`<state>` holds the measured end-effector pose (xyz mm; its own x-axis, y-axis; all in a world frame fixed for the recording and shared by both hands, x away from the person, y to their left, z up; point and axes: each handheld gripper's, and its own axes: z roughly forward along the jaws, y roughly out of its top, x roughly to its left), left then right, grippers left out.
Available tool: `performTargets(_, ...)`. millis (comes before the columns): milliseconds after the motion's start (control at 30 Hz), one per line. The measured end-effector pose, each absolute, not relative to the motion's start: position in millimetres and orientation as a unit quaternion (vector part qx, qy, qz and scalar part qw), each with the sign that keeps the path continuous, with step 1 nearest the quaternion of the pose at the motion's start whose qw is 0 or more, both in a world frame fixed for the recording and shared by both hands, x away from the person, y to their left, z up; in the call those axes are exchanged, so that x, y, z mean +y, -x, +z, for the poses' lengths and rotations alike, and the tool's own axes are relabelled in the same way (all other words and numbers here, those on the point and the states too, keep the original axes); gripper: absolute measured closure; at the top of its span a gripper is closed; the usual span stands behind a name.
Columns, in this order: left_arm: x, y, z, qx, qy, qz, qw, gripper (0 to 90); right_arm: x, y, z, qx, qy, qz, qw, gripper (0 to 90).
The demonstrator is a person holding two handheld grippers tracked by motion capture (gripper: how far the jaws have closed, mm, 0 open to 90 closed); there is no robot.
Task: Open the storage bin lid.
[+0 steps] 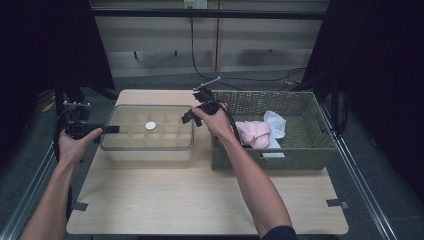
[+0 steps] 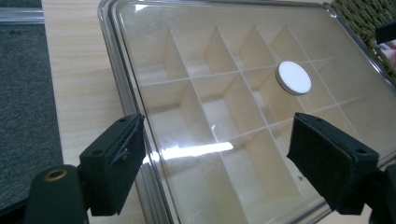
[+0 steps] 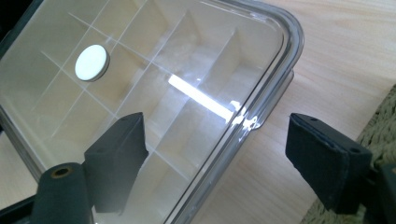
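The left gripper (image 1: 111, 129) hovered at the left end of the clear divided box (image 1: 147, 132), jaws spread wide and empty; the right gripper (image 1: 187, 116) (also gaping, gripping nothing) hung over the box's right end, a woven basket (image 1: 300, 150) just beyond

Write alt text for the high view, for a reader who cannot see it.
A person holds a gripper in each hand at opposite ends of a clear lidded box with dividers: left gripper at its left edge, right gripper at its right. The box sits on a wooden table beside a woven basket holding pink cloth and white cloth.
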<state>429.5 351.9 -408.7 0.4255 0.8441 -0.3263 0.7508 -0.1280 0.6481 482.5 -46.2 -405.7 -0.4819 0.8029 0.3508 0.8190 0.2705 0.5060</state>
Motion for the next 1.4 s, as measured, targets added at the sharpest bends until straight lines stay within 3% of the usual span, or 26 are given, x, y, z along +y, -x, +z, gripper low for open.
performTargets(667, 360.0, -449.4, -423.2, 0.565, -0.738, 0.050, 0.365, 18.2, -24.6, -494.6, -413.1, -0.800, 0.532, -0.278, -0.010, 21.9)
performTargets(900, 361.0, -452.2, -432.6, 0.567, -0.743, 0.046, 0.353, 18.3, -17.4, -498.7, -414.1, -0.798, 0.540, -0.268, -0.007, 16.7)
performTargets(1000, 360.5, -452.7, -434.6, 0.566, -0.738, 0.040, 0.364, 18.6, -16.3, -501.6, -418.3, -0.796, 0.548, -0.258, 0.005, 20.1)
performTargets(1400, 349.1, -456.0, -436.6, 0.549, -0.751, 0.033, 0.365, 23.2, -8.8, -508.0, -424.3, -0.786, 0.566, -0.249, 0.014, 17.1)
